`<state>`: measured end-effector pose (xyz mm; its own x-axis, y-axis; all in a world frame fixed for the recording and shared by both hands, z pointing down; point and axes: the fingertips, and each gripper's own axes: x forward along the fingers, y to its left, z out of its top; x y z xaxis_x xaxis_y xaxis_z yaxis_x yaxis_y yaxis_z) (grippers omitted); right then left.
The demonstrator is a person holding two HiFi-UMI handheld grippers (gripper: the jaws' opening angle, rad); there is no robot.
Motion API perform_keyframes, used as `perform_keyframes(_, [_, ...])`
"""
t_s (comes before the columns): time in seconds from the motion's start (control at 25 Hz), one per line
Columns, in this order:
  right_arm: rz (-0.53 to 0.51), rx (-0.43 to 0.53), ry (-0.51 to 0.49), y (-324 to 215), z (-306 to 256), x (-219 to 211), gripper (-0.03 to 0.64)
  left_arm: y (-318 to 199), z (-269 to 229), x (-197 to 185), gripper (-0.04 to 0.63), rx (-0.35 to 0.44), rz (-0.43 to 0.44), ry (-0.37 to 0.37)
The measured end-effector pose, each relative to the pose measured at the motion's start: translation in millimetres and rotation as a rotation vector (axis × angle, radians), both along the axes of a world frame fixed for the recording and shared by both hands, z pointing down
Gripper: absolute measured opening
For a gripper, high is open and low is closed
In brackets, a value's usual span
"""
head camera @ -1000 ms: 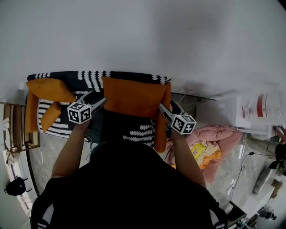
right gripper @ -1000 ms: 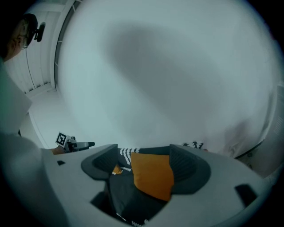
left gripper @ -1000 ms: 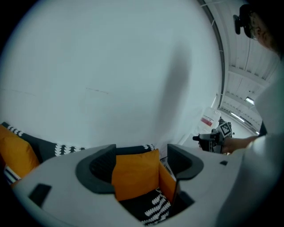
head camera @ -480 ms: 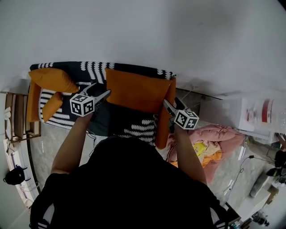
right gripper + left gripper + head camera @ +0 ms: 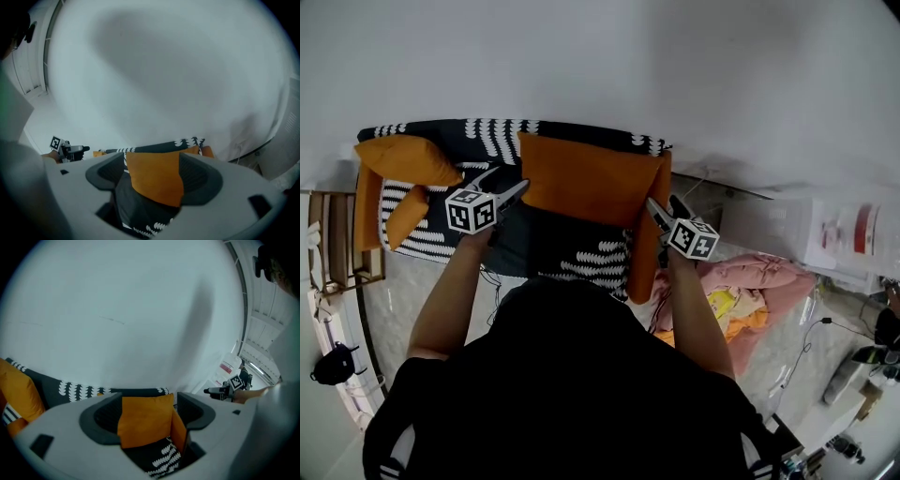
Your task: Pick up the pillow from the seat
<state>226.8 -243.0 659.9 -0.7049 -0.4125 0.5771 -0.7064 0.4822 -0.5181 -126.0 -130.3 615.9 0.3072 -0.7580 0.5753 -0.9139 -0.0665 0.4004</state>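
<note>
An orange pillow (image 5: 581, 183) stands against the backrest of a black-and-white patterned seat (image 5: 581, 267). My left gripper (image 5: 508, 184) is open at the pillow's left edge. At the pillow's lower right corner my right gripper (image 5: 662, 208) is open too, beside an orange side cushion (image 5: 641, 253). In the left gripper view the pillow (image 5: 143, 420) shows between the wide-apart jaws of the left gripper (image 5: 147, 416). The right gripper view shows the same pillow (image 5: 157, 180) framed by the right gripper (image 5: 152, 176). Neither gripper holds anything.
Two more orange pillows (image 5: 408, 159) (image 5: 405, 232) lie at the seat's left end. A wooden rack (image 5: 333, 258) stands further left. Pink bedding (image 5: 759, 286) lies on the floor to the right, with a white box (image 5: 848, 234) behind it. A white wall rises behind the seat.
Both grippers have crept a little closer to the pillow's two sides and stayed open. The pillow has not moved.
</note>
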Motion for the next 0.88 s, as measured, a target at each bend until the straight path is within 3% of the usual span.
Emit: perform_keyframes(0.88, [0.083,-0.086,0.092,-44.5,86.1,6.5,0.357,-48.6,89.9,-44.6,0.360,-0.111,-0.050,-0.004])
